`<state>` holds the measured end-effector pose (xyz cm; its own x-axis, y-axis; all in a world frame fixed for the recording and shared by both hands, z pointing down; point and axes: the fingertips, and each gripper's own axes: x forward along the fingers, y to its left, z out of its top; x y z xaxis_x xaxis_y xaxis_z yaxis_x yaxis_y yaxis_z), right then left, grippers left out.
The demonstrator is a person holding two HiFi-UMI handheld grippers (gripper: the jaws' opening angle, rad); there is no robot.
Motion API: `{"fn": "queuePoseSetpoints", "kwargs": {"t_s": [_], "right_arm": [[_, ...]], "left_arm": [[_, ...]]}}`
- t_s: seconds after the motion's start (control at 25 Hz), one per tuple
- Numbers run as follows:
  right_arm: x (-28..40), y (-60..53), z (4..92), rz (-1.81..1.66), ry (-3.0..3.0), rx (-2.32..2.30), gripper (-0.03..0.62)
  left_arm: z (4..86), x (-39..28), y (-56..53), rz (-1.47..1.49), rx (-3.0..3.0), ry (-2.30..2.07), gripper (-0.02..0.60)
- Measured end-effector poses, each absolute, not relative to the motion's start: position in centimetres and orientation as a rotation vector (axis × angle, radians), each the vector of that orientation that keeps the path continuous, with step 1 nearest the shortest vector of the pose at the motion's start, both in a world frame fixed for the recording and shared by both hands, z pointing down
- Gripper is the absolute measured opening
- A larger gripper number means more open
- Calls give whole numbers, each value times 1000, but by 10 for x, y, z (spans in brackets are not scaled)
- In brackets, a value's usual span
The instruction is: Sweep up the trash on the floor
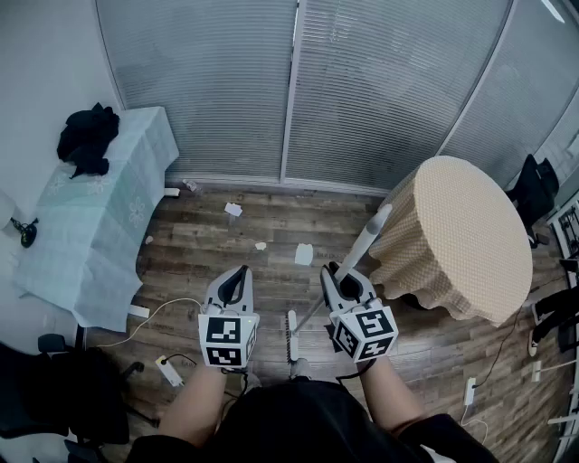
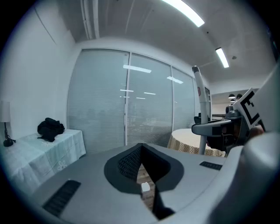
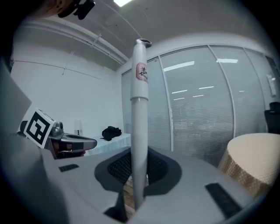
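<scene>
Trash scraps [image 1: 304, 254] lie mid-frame, ahead of me. My right gripper [image 1: 336, 274] clamps the broom handle [image 1: 365, 240] to drive sweeping strokes. My left gripper [image 1: 238, 274] is closed, seemingly empty, kept spare.

Wood plank floor [image 1: 226, 249], blind-covered glass wall [image 1: 362, 81] at the back, pale-clothed table [image 1: 99, 208] left, round tan-clothed table [image 1: 470, 226] right, strip lights [image 2: 181, 11] overhead.

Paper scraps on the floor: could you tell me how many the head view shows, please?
4 paper scraps: one near the window, a small one mid-floor, a larger one beside it, a tiny one beside the draped table. More may be hidden.
</scene>
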<state>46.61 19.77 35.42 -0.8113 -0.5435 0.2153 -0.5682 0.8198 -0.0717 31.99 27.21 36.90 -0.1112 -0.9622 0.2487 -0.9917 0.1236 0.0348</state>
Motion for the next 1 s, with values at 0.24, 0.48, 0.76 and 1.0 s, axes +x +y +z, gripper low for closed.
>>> {"fn": "queuePoseSetpoints", "kwargs": {"t_s": [0.24, 0.48, 0.76, 1.0], "right_arm": [[460, 215, 360, 129, -2804, 794, 64], [444, 212, 354, 35, -2804, 780, 63], [406, 221, 350, -25, -2816, 770, 63], [365, 242, 347, -58, -2833, 736, 63]], "left_arm": [[377, 328, 278, 188, 1914, -2161, -8], [374, 321, 287, 207, 1907, -2191, -8], [385, 291, 307, 198, 1875, -2194, -8], [385, 254, 325, 171, 1862, -2211, -8]]}}
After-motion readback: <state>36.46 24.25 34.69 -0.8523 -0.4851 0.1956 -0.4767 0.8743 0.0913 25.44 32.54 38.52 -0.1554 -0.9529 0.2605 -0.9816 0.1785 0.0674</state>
